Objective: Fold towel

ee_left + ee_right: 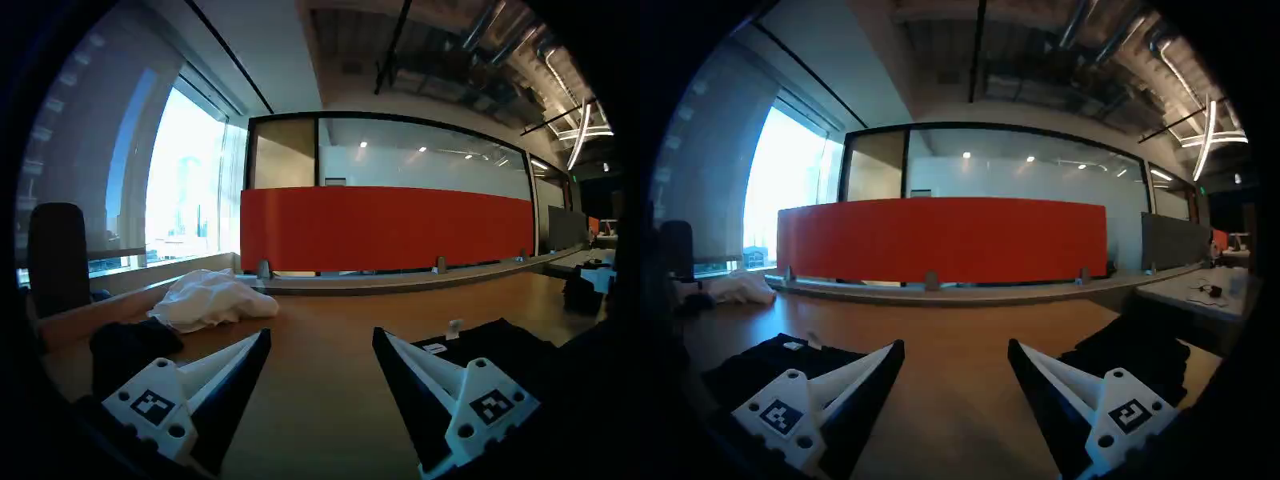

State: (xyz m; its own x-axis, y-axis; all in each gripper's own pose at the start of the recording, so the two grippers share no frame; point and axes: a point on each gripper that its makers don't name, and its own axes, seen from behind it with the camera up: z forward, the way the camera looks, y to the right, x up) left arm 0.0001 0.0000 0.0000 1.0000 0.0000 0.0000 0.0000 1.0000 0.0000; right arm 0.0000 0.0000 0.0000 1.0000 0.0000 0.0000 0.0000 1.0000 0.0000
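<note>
In the left gripper view, the left gripper (320, 376) hung low over the wooden surface (320, 320), its fingers spread wide with nothing between them. The white towel (212, 298) lay crumpled in a heap ahead and to the left, near the far edge under the red partition (384, 228) and well apart from the fingers. A small dark heap (132, 344) sat just in front of the towel. A tagged dark cloth (496, 340) lay flat behind the right-hand finger. That made one white towel and two dark pieces.

In the right gripper view, the right gripper (956, 384) was likewise spread and empty over bare wood. A dark cloth with a white tag lay beside its left-hand finger, probably the same tagged dark cloth. A second dark cloth (1136, 352) lay rumpled beside the right-hand finger. The white towel showed small and far off to the left. Again that made one white and two dark, so likely three dark pieces in all.

No fold had begun, and the step in hand looked like the reach for a towel. To do it well, each gripper should take one corner of the same edge, pinching a single layer. The crumpled towel would first need drawing out flat on open wood, clear of the dark pieces.
</note>
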